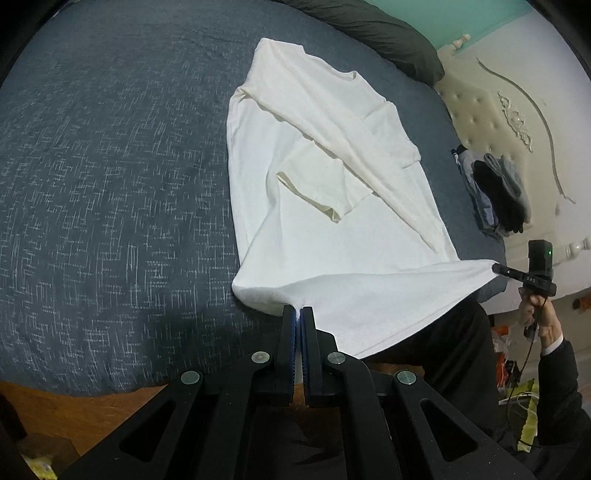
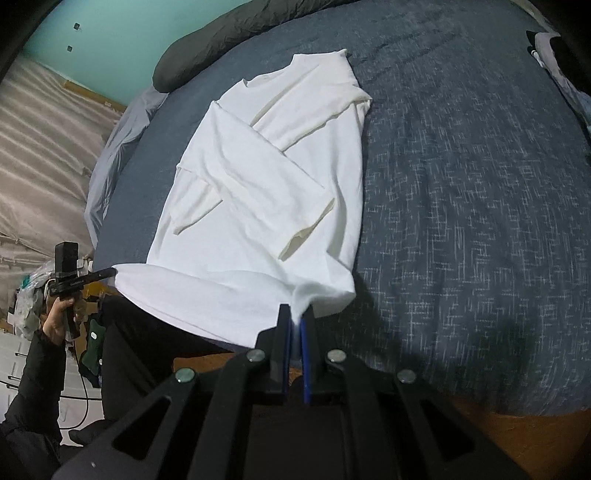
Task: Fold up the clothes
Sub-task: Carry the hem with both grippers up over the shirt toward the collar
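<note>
A white T-shirt [image 1: 332,166] [image 2: 266,184] lies flat on the dark blue bedspread [image 1: 110,184], collar at the far end and both sleeves folded in over the body. Its hem end hangs off the near bed edge, stretched between the two grippers. My left gripper [image 1: 298,310] is shut on one hem corner; in the right wrist view it shows at the left [image 2: 112,272], with a hand on its grip. My right gripper [image 2: 297,314] is shut on the other hem corner; it appears at the right of the left wrist view [image 1: 496,267].
A dark grey pillow [image 1: 388,33] [image 2: 207,48] lies at the head of the bed. A pile of dark clothes [image 1: 498,192] sits near the cream headboard [image 1: 498,110]. The person's dark trouser leg [image 1: 443,350] stands against the bed edge, above the wooden floor [image 1: 74,406].
</note>
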`<state>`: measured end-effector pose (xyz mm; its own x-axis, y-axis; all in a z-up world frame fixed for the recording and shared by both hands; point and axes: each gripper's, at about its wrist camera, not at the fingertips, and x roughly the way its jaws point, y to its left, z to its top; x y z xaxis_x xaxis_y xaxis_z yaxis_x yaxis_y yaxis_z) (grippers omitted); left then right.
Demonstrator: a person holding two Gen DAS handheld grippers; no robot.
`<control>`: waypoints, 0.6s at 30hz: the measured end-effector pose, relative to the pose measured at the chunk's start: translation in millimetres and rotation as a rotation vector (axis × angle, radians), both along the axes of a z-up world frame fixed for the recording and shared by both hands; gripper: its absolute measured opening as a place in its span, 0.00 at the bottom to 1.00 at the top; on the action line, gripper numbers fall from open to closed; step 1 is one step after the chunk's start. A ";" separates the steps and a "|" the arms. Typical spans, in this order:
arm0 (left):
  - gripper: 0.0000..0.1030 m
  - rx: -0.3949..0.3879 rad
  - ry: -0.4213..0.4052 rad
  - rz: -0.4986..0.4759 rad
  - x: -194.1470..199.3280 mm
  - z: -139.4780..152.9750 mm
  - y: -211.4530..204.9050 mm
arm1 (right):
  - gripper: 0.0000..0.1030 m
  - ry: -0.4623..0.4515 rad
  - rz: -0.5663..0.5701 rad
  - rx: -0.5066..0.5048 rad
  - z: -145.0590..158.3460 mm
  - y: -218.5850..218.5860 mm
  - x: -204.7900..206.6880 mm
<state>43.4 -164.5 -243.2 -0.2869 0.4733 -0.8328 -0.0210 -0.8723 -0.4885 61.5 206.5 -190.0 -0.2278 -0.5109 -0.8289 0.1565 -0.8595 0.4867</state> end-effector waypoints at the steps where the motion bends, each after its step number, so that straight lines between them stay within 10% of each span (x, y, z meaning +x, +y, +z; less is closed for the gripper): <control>1: 0.02 0.002 0.003 0.002 -1.6 1.1 -0.7 | 0.04 0.001 -0.002 -0.002 0.5 0.2 -2.0; 18: 0.02 0.009 0.094 0.043 -114.5 49.7 -27.3 | 0.04 0.097 -0.047 -0.024 55.3 6.0 -108.9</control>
<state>-71.1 -191.8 -193.5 -0.3836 0.4660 -0.7973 -0.0294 -0.8690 -0.4939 -47.4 212.5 -134.7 -0.3304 -0.5174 -0.7894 0.1640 -0.8551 0.4918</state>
